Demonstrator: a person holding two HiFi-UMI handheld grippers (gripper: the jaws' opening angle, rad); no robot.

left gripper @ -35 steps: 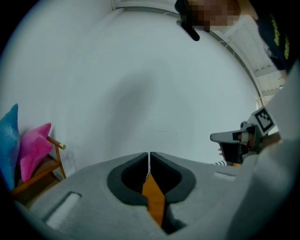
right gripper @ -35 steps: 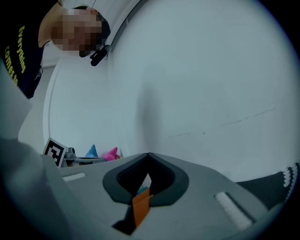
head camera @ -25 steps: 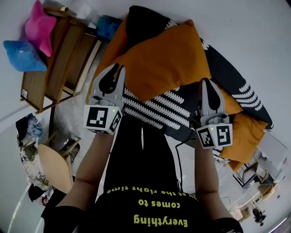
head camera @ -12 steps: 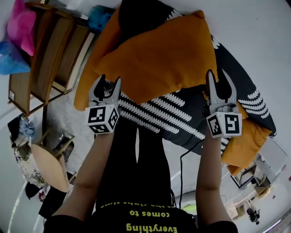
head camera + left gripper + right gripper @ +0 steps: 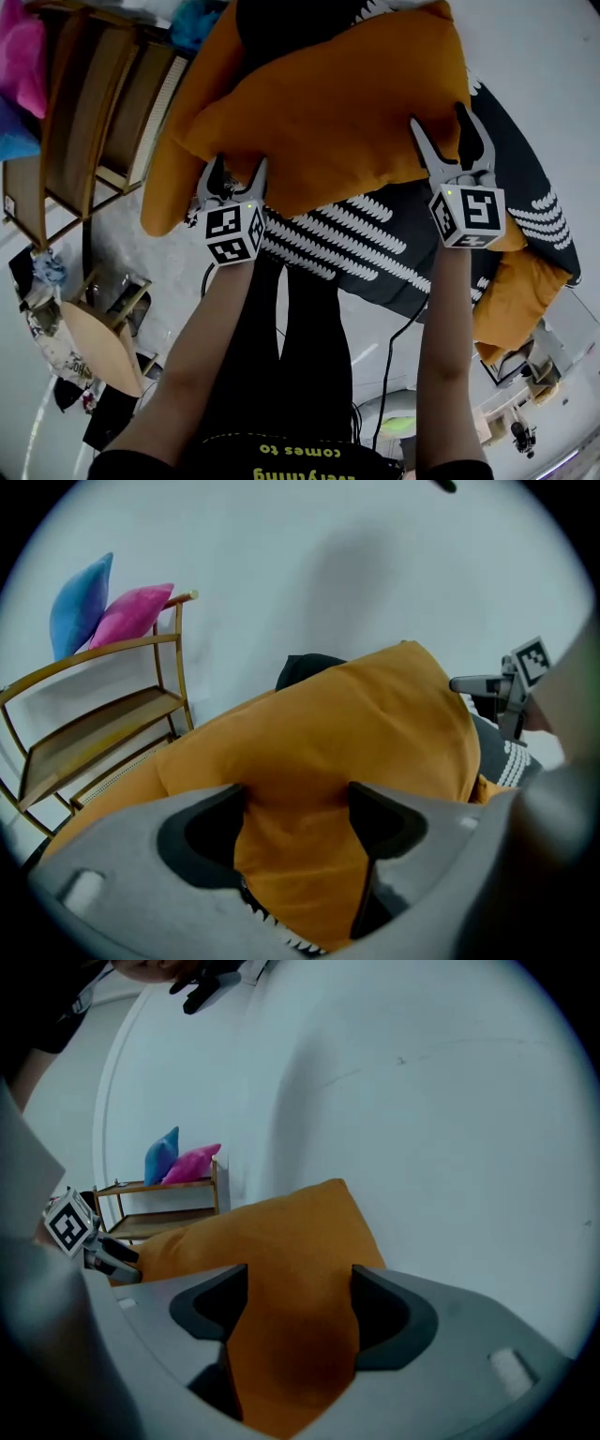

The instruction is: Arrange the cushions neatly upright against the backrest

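Left gripper (image 5: 239, 165) and right gripper (image 5: 439, 118) risen, jaws opening, orange cushion (image 5: 347, 94) between both pairs

I stood in what looked like a home living room. A dark sofa (image 5: 375, 248) with a white pattern ran across the centre of the head view, with an orange cushion (image 5: 328, 103) on it and a second orange cushion (image 5: 520, 291) at lower right. At upper left a wooden shelf rack (image 5: 84, 122) carried a pink cushion (image 5: 131, 616) and a blue cushion (image 5: 80, 602) against a plain white wall (image 5: 422, 1101). A round-topped wooden piece of furniture (image 5: 98, 352) sat at lower left.
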